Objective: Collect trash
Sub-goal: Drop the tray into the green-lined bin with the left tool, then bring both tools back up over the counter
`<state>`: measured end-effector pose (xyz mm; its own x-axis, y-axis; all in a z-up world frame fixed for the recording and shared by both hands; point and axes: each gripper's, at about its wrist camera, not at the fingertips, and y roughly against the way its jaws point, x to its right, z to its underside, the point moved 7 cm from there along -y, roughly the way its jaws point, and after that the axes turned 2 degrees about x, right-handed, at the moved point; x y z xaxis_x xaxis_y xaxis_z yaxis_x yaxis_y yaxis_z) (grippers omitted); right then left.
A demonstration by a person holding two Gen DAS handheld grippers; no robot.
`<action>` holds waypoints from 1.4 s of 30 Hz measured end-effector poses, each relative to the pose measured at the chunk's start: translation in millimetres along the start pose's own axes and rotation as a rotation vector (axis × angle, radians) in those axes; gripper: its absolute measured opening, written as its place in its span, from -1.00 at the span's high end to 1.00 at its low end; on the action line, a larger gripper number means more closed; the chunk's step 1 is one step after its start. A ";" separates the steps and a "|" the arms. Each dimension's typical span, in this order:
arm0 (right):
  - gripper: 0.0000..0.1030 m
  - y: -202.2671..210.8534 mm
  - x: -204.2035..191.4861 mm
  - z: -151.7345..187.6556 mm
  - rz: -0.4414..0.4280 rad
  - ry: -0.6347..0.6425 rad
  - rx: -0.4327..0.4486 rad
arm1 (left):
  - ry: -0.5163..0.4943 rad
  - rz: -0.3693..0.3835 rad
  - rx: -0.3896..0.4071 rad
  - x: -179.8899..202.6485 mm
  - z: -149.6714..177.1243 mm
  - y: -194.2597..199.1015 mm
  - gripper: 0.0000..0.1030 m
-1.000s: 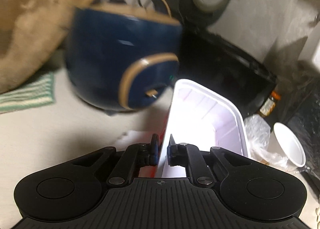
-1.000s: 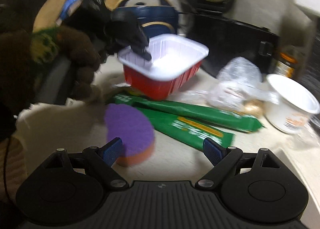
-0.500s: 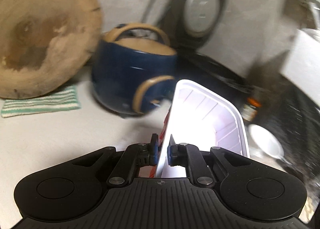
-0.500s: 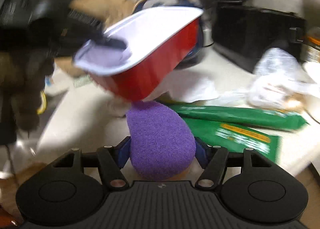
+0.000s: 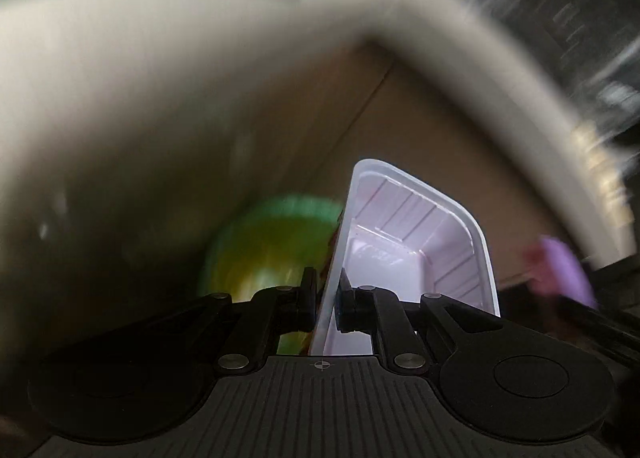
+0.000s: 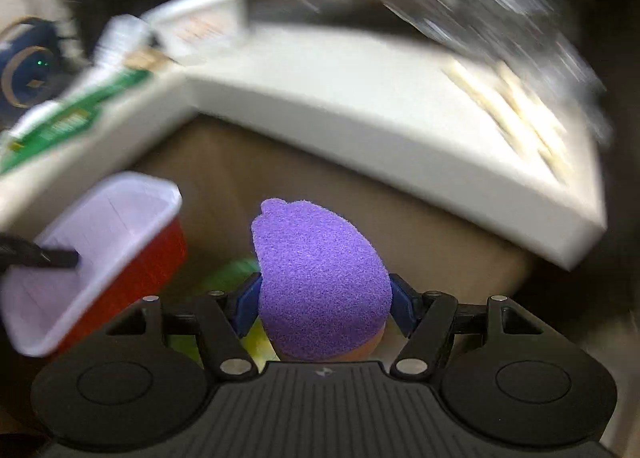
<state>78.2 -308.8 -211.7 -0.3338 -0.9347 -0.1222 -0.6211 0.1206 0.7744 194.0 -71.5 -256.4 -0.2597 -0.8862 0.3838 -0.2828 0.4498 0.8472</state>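
Both tools now off the counter: left tool [image 5: 325, 303] pinching tray [image 5: 416, 242] rim.

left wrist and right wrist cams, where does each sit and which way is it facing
Left wrist: sits on the left claw, facing steeply down past the counter edge; the claw is shut on the red tray.
Right wrist: sits on the right claw, also facing down; the claw grips the purple sponge.
Shared: tray, sponge, counter edge and a blurred green thing below.
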 end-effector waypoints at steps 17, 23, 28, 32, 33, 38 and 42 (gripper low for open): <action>-0.27 -21.4 39.3 87.9 0.140 -0.052 -0.195 | 0.114 -0.195 -0.170 -72.6 65.2 -271.9 0.56; -0.27 -49.5 16.2 74.8 0.058 -0.007 -0.221 | 0.261 -0.079 -0.115 -71.9 56.4 -203.9 0.56; -0.29 -92.9 -32.7 57.6 -0.145 -0.031 -0.259 | 0.267 -0.017 -0.032 -50.0 47.3 -106.0 0.56; -0.44 -138.8 -66.9 53.4 -0.293 -0.070 -0.359 | 0.238 0.059 0.053 -34.9 30.2 -37.2 0.56; -0.43 -146.1 -72.5 54.8 -0.293 -0.064 -0.389 | 0.228 0.059 0.075 -33.1 26.9 -24.0 0.56; -0.44 -129.7 -76.0 34.9 -0.279 -0.024 -0.345 | 0.159 0.069 0.198 -12.4 6.8 39.4 0.56; -0.45 -99.0 -70.0 8.9 -0.229 0.022 -0.247 | 0.135 0.077 0.289 -8.5 -12.5 92.7 0.56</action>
<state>156.7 -252.4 -285.3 -0.1886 -0.9355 -0.2987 -0.4863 -0.1752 0.8561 181.5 -23.6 -176.6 -0.1716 -0.8464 0.5041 -0.5228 0.5119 0.6816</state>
